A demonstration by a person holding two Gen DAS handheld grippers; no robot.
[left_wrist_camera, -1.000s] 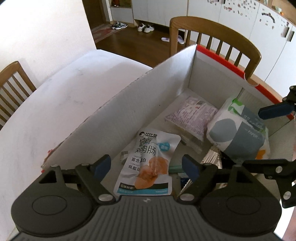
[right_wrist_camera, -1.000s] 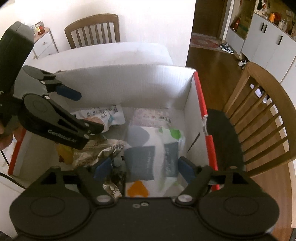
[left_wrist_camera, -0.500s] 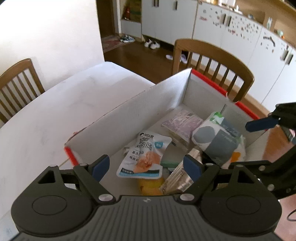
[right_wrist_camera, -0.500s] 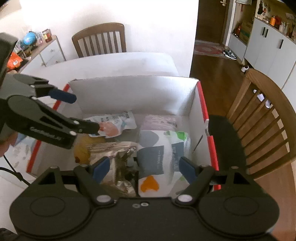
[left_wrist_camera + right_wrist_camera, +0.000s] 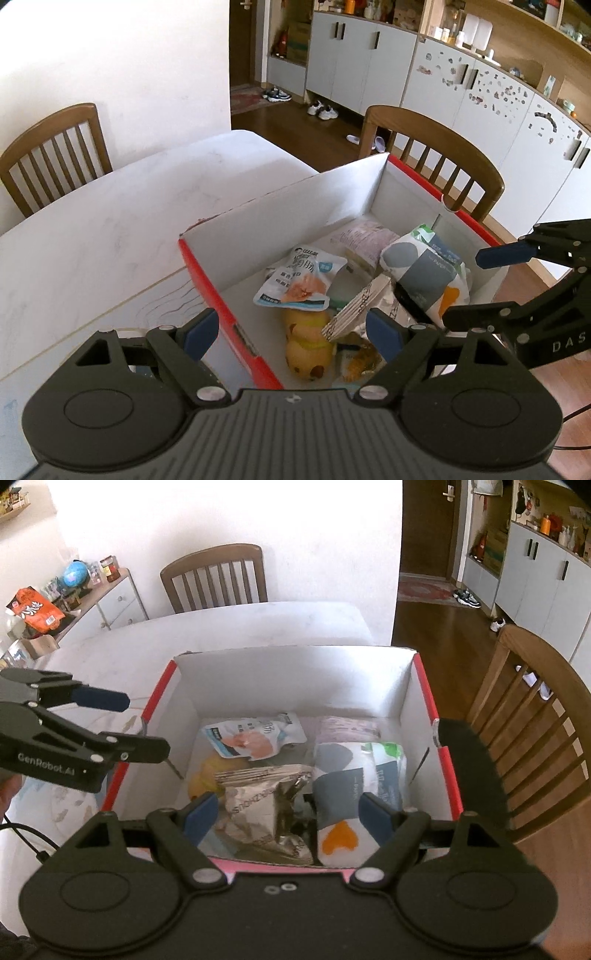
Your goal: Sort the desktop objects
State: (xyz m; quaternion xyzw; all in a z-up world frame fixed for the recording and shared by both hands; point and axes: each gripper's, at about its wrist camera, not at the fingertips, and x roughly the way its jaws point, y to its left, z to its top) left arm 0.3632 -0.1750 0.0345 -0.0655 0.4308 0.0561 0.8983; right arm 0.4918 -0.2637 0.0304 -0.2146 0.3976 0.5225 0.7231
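Note:
A white cardboard box with red outer sides (image 5: 295, 206) (image 5: 295, 675) stands on the table. It holds a white-and-blue snack pouch (image 5: 301, 282) (image 5: 255, 738), a grey-and-white tissue pack (image 5: 424, 273) (image 5: 354, 775), a silver foil bag (image 5: 358, 306) (image 5: 258, 801), a yellow toy (image 5: 308, 343) (image 5: 210, 775) and a pinkish packet (image 5: 365, 236) (image 5: 349, 727). My left gripper (image 5: 291, 330) (image 5: 125, 725) hovers above the box's left rim, its jaws opening with nothing between them. My right gripper (image 5: 288, 812) (image 5: 487, 282) hangs open and empty above the near right part of the box.
The white table (image 5: 110, 236) stretches left of the box. Wooden chairs stand at its far end (image 5: 218, 579) and right side (image 5: 535, 738). A black cable (image 5: 22, 834) lies at the near left. A sideboard with a globe and an orange bag (image 5: 37, 609) is at far left.
Both grippers have risen and drawn back from the box's contents. The left one has shifted left, so its left finger now hangs outside the red rim.

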